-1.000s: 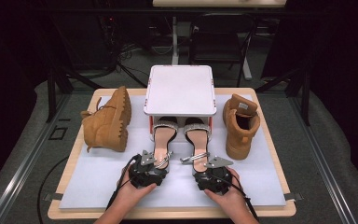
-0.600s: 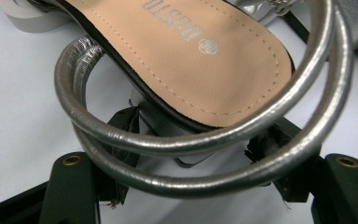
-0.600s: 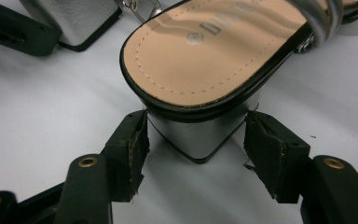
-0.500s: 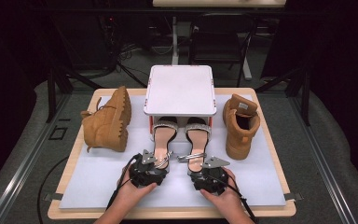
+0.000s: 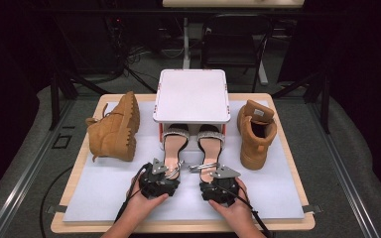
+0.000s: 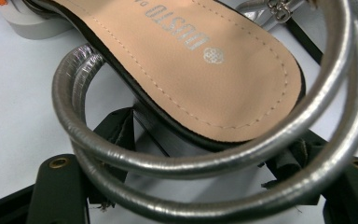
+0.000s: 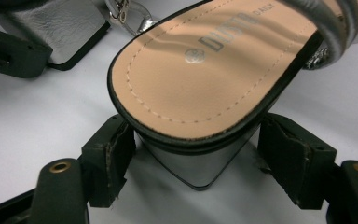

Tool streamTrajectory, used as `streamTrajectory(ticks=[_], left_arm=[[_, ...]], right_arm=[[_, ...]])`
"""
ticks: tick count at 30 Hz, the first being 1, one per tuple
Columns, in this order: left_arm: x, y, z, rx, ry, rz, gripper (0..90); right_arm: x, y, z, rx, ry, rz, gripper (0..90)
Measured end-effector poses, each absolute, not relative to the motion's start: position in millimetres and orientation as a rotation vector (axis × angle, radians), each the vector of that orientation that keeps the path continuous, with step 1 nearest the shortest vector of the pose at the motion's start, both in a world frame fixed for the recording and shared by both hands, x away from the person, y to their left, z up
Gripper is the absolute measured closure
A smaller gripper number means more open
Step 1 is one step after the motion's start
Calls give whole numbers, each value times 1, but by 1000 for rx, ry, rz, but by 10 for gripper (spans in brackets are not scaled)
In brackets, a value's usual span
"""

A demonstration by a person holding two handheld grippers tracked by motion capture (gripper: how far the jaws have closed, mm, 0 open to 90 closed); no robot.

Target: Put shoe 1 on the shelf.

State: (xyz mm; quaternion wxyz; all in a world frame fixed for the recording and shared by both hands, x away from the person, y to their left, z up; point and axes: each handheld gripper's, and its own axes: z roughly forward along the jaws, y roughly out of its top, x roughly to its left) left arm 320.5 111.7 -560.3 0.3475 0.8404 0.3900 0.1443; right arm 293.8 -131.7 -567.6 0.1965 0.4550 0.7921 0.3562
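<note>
Both sandals sit toes-in under the white shelf (image 5: 192, 94), heels toward six o'clock, likely just parked there. The left gripper (image 5: 159, 171) and right gripper (image 5: 218, 177) have just been opening: jaws straddle the left sandal (image 6: 191, 60) and right sandal (image 7: 200, 79) heels, pads clear

left gripper (image 5: 164, 171): black body wearing a grey three-cornered plate, black cable trailing lower left | right gripper (image 5: 214, 174): matching black, grey plate | jaws showing brass-ringed screw holes, frayed black pads (image 7: 116, 154)
</note>
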Motion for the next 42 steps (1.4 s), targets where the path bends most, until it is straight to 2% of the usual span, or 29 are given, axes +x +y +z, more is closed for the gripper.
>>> streamTrajectory(ticks=[25,42], left_arm=[[328,112,-539,2142,1089,279,303],[349,106,-536,2148,1103,299,314]], right_arm=[[313,-151,-541,1255,2372,1031,280],[334,-154,-532,1136,2466,993,288]])
